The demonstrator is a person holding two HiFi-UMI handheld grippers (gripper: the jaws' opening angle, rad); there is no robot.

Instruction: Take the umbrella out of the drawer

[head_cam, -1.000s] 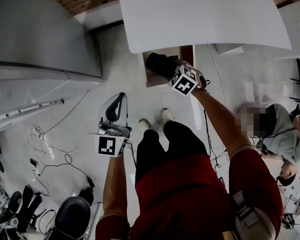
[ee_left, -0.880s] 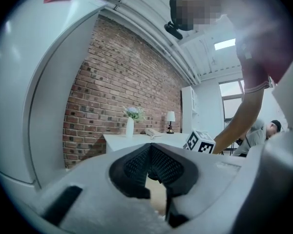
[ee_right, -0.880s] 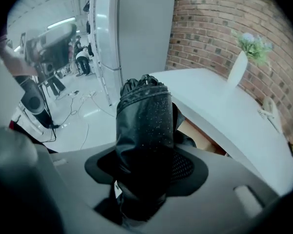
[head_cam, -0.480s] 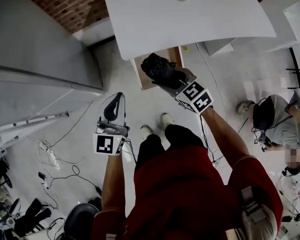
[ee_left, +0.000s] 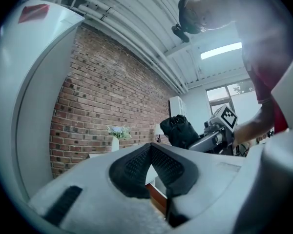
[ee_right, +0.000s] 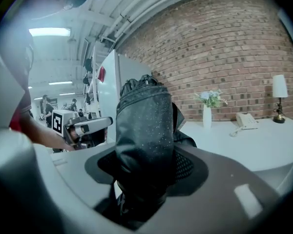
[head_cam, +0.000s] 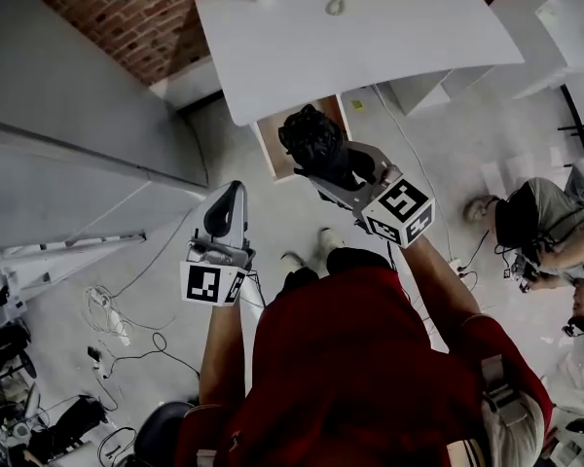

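Under the far edge of the white desk (head_cam: 389, 37) stood the open drawer (head_cam: 273, 152), and over it we held the folded black umbrella (head_cam: 314, 142), its long axis running on from the right gripper (head_cam: 333, 168), which was clenched on it. The left gripper (head_cam: 230, 197), pressed together on nothing, hung well to the left. Only the right gripper view showed the pads biting the fabric; only the head view showed the drawer beneath.

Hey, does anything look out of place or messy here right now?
Nothing damaged. The drawer stands open under the desk, the folded umbrella held over it in the right gripper, and loose cables sprawl over the floor at left.
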